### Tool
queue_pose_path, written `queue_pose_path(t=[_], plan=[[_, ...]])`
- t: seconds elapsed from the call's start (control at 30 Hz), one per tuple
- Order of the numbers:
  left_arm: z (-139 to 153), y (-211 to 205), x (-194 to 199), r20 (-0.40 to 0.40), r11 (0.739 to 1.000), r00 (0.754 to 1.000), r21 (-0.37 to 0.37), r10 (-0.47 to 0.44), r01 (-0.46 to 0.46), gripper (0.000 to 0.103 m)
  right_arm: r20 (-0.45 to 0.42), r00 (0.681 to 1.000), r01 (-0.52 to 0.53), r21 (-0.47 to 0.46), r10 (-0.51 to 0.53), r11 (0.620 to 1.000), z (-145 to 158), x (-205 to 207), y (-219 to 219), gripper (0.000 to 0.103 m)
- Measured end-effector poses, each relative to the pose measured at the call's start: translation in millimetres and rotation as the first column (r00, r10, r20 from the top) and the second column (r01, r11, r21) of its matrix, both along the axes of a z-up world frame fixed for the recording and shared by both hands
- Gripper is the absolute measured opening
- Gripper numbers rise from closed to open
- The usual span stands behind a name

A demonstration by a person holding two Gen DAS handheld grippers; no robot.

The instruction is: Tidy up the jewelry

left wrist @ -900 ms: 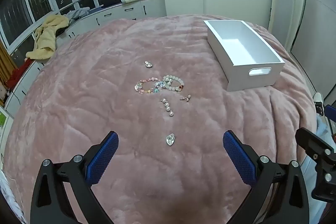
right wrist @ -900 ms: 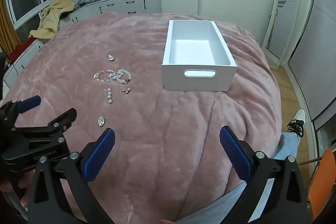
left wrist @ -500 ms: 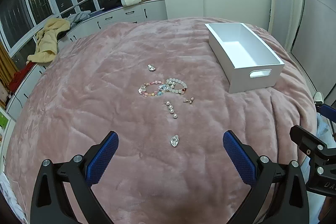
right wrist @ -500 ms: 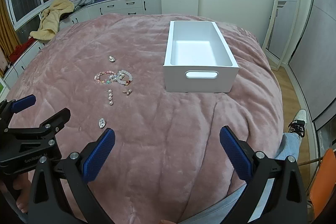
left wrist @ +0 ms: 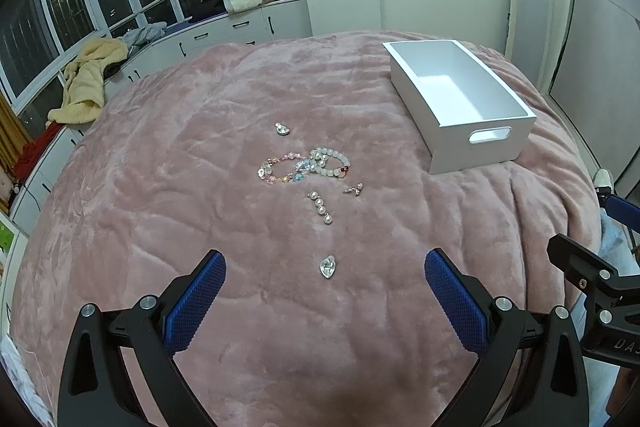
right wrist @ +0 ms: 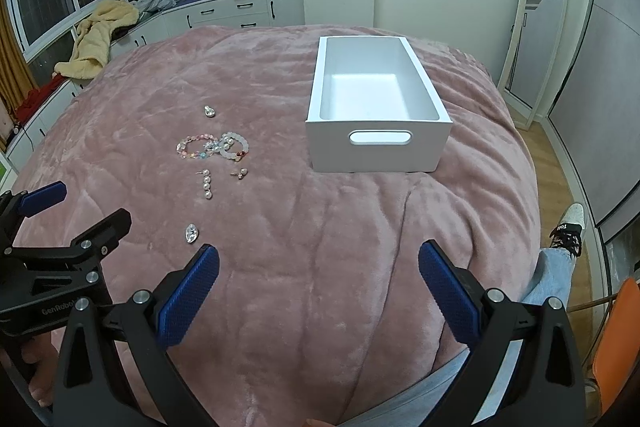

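Jewelry lies on a pink blanket (left wrist: 160,211): a coloured bead bracelet (left wrist: 280,171), a white bead bracelet (left wrist: 332,163), a pearl drop earring (left wrist: 321,207), a small stud (left wrist: 354,190), a crystal heart pendant (left wrist: 328,267) and another pendant (left wrist: 282,129). An empty white box (left wrist: 460,99) stands to the right. My left gripper (left wrist: 322,291) is open and empty, just short of the heart pendant. My right gripper (right wrist: 318,281) is open and empty, facing the box (right wrist: 376,107); the heart pendant (right wrist: 191,233) lies to its left.
The bed's right edge drops to a wood floor (right wrist: 556,163) with a shoe (right wrist: 568,227). White cabinets (left wrist: 224,35) and a yellow garment (left wrist: 88,83) lie beyond the bed. An orange chair (right wrist: 616,347) stands at the right.
Both grippers have drawn back and up slightly; the jewelry and box sit a little further off. Nothing was grasped or moved.
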State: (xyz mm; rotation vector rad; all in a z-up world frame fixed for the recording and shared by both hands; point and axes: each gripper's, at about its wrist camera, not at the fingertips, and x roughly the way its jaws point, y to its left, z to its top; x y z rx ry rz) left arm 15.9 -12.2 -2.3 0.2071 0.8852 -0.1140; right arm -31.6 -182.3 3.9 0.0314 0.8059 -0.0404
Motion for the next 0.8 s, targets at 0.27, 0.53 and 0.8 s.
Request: queue_pose_path(t=[0.27, 0.53, 0.8], plan=[[-0.5, -0.4, -0.1, 0.000, 1.000, 1.000, 0.001, 0.003, -0.003, 0.101, -0.062, 0.998, 0.003, -0.001, -0.003, 1.000, -7.1, 3.5, -0.6, 0.098], [-4.8, 4.2, 6.4, -0.009, 1.000, 1.000, -0.010, 0.007, -0.007, 0.101, -0.061, 0.998, -0.003, -0.011, 0.002, 1.000, -11.0, 5.8, 0.9, 0.098], [-16.3, 14.5, 29.5, -0.026, 1.000, 1.000, -0.006, 0.016, -0.016, 0.101, -0.097, 0.995, -0.040, -0.091, 0.031, 0.995, -27.3, 22.9, 6.9, 0.098]])
